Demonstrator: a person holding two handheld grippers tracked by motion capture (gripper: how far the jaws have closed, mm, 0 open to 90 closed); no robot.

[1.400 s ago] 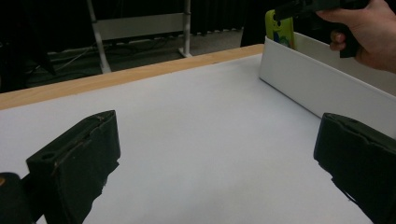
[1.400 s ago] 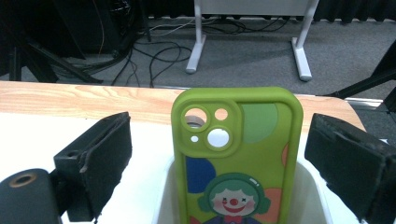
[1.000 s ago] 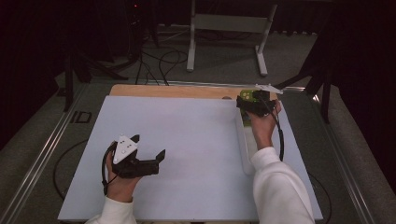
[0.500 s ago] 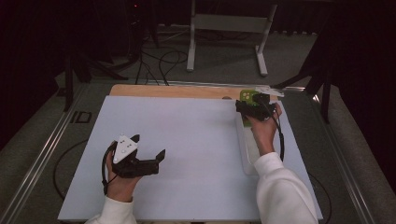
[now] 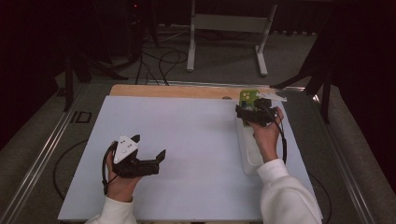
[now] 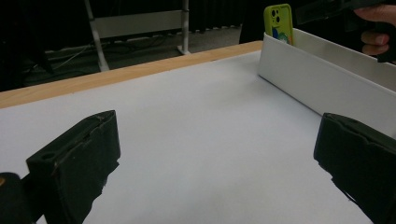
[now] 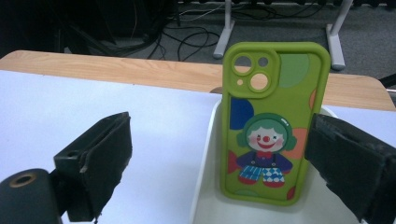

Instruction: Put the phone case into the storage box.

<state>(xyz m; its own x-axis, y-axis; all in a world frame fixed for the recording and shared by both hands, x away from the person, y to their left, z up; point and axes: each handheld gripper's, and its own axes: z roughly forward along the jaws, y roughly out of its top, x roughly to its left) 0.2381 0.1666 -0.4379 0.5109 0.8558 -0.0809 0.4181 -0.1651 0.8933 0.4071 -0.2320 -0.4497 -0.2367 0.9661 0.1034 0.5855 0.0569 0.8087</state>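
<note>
In the high view, the green phone case (image 5: pixel 249 96) is seen at the far end of the long white tray (image 5: pixel 247 156), which lies along the right side of the white table (image 5: pixel 187 140). The right gripper (image 5: pixel 246 110) is held just before the case, on the near side of it, while the left gripper (image 5: pixel 150 148) is rested well apart, at the near left part of the table. The right hand (image 5: pixel 265 133) is therefore judged much the nearer one for the coming move.

In the left gripper view, the jaws are seen wide spread with nothing between them. The case (image 6: pixel 279 23) is shown far off, upright behind the tray wall (image 6: pixel 322 79).

In the right gripper view, the case (image 7: pixel 271 121) is seen standing on its short end inside the tray (image 7: pixel 208 186), its long axis nearly vertical and its printed back turned to the camera. The jaws are spread to both sides of it, and no contact can be seen. The case lies straight ahead, a little toward the right jaw, so a small shift before closing on its two long edges is probably needed.
</note>
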